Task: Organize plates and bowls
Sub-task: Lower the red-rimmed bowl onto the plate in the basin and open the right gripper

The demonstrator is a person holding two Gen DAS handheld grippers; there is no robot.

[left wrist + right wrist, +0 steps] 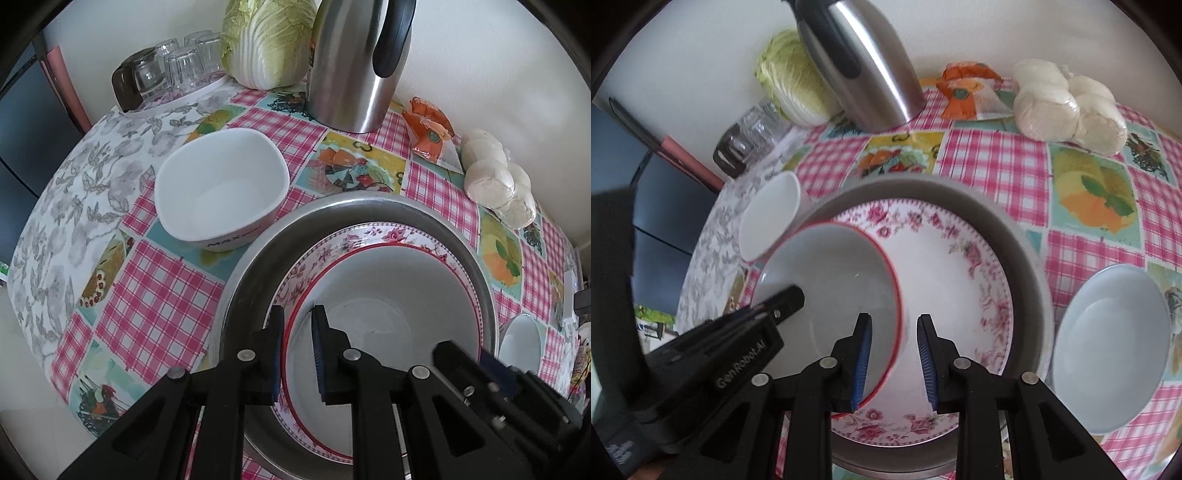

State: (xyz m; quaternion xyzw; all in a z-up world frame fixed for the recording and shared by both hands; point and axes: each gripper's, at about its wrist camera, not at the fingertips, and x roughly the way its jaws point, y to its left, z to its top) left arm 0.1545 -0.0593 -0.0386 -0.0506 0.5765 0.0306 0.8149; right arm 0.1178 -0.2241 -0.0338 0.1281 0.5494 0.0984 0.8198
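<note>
A red-rimmed white bowl sits on a pink floral plate inside a metal basin. My left gripper straddles the bowl's left rim, jaws slightly apart, and shows in the right wrist view. My right gripper is open astride the bowl's right rim, one finger inside, one outside. A square white bowl stands left of the basin. A pale blue bowl stands right of it.
A steel kettle, a cabbage, a tray of upturned glasses, an orange packet and bagged buns line the back by the wall. The checked tablecloth drops off at left.
</note>
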